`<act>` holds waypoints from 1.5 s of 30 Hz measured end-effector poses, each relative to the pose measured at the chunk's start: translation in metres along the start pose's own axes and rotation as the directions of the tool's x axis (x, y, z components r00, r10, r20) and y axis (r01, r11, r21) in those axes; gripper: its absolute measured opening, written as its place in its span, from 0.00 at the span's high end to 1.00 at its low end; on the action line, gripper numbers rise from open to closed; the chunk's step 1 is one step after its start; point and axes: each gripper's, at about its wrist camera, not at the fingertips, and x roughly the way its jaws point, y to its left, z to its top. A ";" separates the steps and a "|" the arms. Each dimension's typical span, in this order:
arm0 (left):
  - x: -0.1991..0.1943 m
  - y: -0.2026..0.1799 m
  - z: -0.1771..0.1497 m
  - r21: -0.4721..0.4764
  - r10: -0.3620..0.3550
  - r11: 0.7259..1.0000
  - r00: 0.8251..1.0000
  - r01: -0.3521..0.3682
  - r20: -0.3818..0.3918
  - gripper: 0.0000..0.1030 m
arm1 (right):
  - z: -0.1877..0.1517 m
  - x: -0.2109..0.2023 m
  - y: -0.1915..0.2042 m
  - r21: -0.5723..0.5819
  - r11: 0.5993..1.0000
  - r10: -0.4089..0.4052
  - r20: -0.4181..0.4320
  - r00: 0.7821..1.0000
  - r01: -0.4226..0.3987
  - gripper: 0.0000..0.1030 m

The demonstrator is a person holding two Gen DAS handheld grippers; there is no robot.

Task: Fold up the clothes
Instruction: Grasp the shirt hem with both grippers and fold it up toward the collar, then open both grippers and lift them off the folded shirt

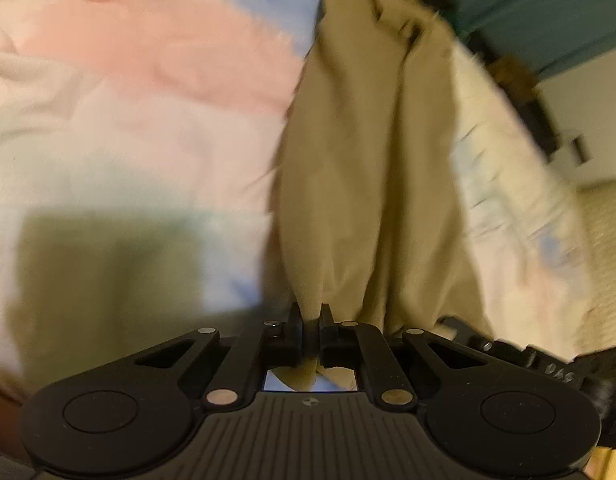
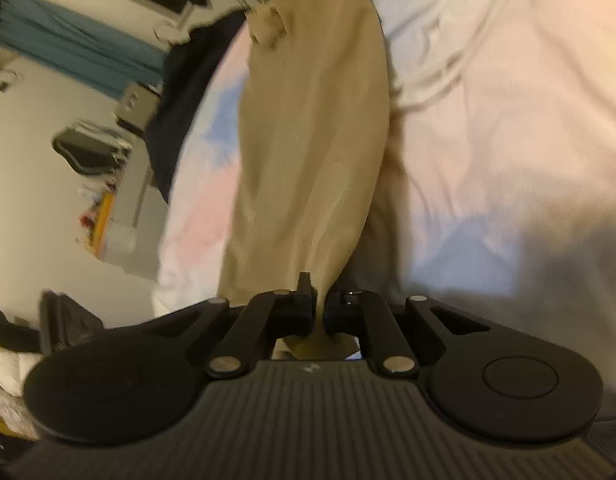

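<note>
A beige garment [image 1: 360, 168] hangs stretched in front of me over a pastel tie-dye bedspread [image 1: 128, 92]. My left gripper [image 1: 311, 314] is shut on one edge of the garment, with cloth pinched between its jaws. In the right wrist view the same beige garment [image 2: 312, 128] runs away from my right gripper [image 2: 320, 304], which is shut on another edge of it. Both views are blurred by motion. The garment's far end is bunched and partly out of view.
The bedspread [image 2: 488, 140] fills most of both views. A dark cloth [image 2: 188, 92] lies at the bed's edge. A teal curtain [image 2: 68, 40] and shelves with clutter [image 2: 108, 208] stand beyond the bed. Part of the other gripper [image 1: 556, 364] shows at lower right.
</note>
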 end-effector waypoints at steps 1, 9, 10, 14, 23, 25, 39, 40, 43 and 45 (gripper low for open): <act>-0.006 0.000 0.003 -0.010 -0.044 0.999 0.999 0.044 0.019 0.94 | 0.003 -0.006 0.003 -0.004 1.000 0.013 0.017 1.000 -0.013 0.93; -0.077 -0.003 0.020 -0.028 -0.338 0.937 0.921 0.349 0.192 0.94 | 0.033 -0.070 0.044 -0.095 0.988 0.138 0.164 0.977 -0.124 0.94; -0.084 -0.003 0.019 -0.018 -0.353 0.931 0.914 0.363 0.202 0.94 | 0.031 -0.075 0.046 -0.105 0.987 0.141 0.171 0.975 -0.125 0.94; -0.103 -0.001 0.002 -0.022 -0.366 0.925 0.907 0.378 0.211 0.94 | 0.017 -0.096 0.049 -0.132 0.983 0.148 0.192 0.970 -0.124 0.94; -0.139 0.030 -0.056 -0.149 -0.309 0.930 0.935 0.335 0.172 0.95 | -0.049 -0.120 0.015 -0.006 0.989 0.144 0.179 0.973 -0.145 0.94; -0.142 0.030 -0.046 -0.146 -0.304 0.932 0.935 0.331 0.181 0.95 | -0.037 -0.115 0.013 0.008 0.989 0.146 0.196 0.970 -0.150 0.94; -0.050 -0.035 0.122 0.077 -0.125 0.991 0.931 0.105 0.342 0.95 | 0.118 0.007 0.010 -0.084 0.996 0.028 0.353 0.935 0.002 0.94; -0.043 -0.039 0.132 0.093 -0.113 0.992 0.928 0.086 0.355 0.94 | 0.127 0.017 0.009 -0.090 0.996 0.016 0.364 0.931 0.018 0.94; -0.023 -0.051 0.163 0.138 -0.080 0.990 0.915 0.026 0.396 0.94 | 0.155 0.046 0.005 -0.106 0.992 -0.019 0.396 0.918 0.066 0.94; -0.010 -0.059 0.183 0.166 -0.058 0.986 0.904 -0.014 0.423 0.94 | 0.173 0.066 0.003 -0.116 0.988 -0.042 0.418 0.908 0.099 0.94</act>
